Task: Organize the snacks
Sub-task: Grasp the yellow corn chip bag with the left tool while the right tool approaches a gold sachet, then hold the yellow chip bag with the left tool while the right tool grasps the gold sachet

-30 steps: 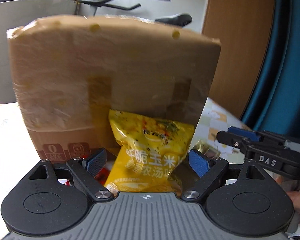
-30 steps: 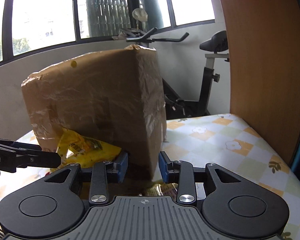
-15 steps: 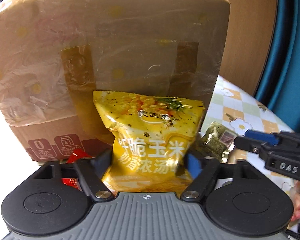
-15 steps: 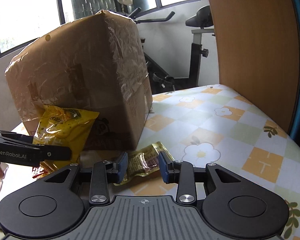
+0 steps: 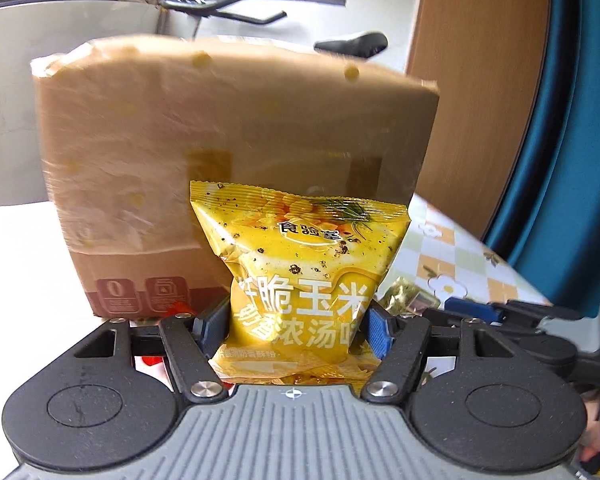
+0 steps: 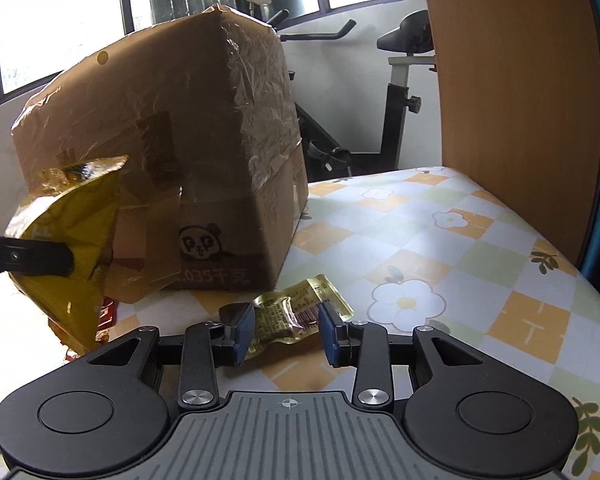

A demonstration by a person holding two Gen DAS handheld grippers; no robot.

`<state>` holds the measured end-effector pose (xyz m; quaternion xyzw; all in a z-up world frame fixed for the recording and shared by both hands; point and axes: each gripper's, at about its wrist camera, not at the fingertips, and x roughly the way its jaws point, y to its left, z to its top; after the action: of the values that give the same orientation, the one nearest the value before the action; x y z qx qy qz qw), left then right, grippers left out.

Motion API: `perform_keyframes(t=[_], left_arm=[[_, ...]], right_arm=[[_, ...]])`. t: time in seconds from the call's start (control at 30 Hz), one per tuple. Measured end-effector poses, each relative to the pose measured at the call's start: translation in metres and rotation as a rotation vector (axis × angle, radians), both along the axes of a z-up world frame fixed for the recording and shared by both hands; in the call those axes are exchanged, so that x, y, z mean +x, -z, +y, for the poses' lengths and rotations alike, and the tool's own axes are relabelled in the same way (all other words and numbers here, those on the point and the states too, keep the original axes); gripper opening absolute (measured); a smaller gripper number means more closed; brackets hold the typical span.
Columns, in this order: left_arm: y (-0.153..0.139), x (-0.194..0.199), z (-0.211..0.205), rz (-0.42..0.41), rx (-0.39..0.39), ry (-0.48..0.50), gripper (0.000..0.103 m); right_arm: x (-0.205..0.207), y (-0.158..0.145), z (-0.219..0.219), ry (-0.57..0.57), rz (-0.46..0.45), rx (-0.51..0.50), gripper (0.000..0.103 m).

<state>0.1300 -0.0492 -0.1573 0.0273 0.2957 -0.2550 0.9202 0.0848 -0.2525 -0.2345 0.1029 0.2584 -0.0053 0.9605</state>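
A yellow corn-snack bag (image 5: 300,248) stands upright in front of a tall taped cardboard box (image 5: 180,140). My left gripper (image 5: 296,330) is closing on the bag's lower half, and the blue pads pinch its waist. From the right wrist view the same bag (image 6: 72,216) hangs at the left with a black left finger (image 6: 28,258) across it. My right gripper (image 6: 286,332) is low over the table, narrowly open. A small gold packet (image 6: 292,312) lies flat between its pads, and I see no squeeze on it.
The table wears a checked flower cloth (image 6: 440,240). A red wrapper (image 6: 106,312) lies by the box's base. A wooden panel (image 6: 520,100) and a blue curtain (image 5: 572,160) close off the right side. An exercise bike (image 6: 400,80) stands behind the table.
The left jaws came in from wide open and pinched the yellow bag, which now leans off the box. The right gripper sank until the gold packet lay between its pads.
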Motion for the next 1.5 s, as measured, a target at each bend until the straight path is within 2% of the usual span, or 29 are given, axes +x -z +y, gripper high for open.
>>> perform_keyframes(t=[0.17, 0.3, 0.37, 0.4, 0.5, 0.57, 0.6, 0.73, 0.93, 1.1, 1.3, 1.5], left_arm=[[-0.009, -0.014, 0.024, -0.01, -0.018, -0.054, 0.071], [-0.012, -0.025, 0.05, -0.002, -0.036, -0.12, 0.071], [-0.013, -0.029, 0.066, 0.005, -0.047, -0.166, 0.071], [-0.011, -0.031, 0.075, 0.016, -0.053, -0.204, 0.071], [0.001, -0.031, 0.088, 0.046, -0.047, -0.269, 0.071], [0.005, -0.033, 0.092, 0.045, -0.035, -0.284, 0.071], [0.006, -0.033, 0.095, 0.042, -0.032, -0.287, 0.071], [0.009, -0.034, 0.095, 0.029, -0.029, -0.295, 0.071], [0.018, -0.032, 0.099, 0.037, -0.032, -0.316, 0.071], [0.022, -0.032, 0.095, 0.042, -0.038, -0.331, 0.071], [0.025, -0.029, 0.093, 0.055, -0.037, -0.342, 0.071], [0.026, -0.027, 0.089, 0.062, -0.042, -0.338, 0.071]], right_arm=[[0.003, 0.0, 0.01, -0.037, 0.008, -0.056, 0.035], [0.008, 0.002, 0.019, -0.057, 0.025, -0.103, 0.04], [0.009, 0.003, 0.019, -0.046, 0.031, -0.108, 0.046], [0.009, 0.003, 0.018, -0.041, 0.03, -0.106, 0.049], [0.009, 0.005, 0.015, -0.041, 0.036, -0.096, 0.05], [0.01, 0.005, 0.016, -0.042, 0.036, -0.1, 0.051], [0.01, 0.005, 0.016, -0.045, 0.038, -0.104, 0.054], [0.017, 0.001, 0.017, -0.06, 0.059, -0.119, 0.079], [0.042, -0.005, 0.014, -0.119, 0.106, -0.16, 0.093], [0.063, 0.004, 0.011, -0.147, 0.137, -0.184, 0.093], [0.07, 0.014, 0.016, -0.175, 0.164, -0.208, 0.093], [0.07, 0.017, 0.011, -0.131, 0.175, -0.184, 0.093]])
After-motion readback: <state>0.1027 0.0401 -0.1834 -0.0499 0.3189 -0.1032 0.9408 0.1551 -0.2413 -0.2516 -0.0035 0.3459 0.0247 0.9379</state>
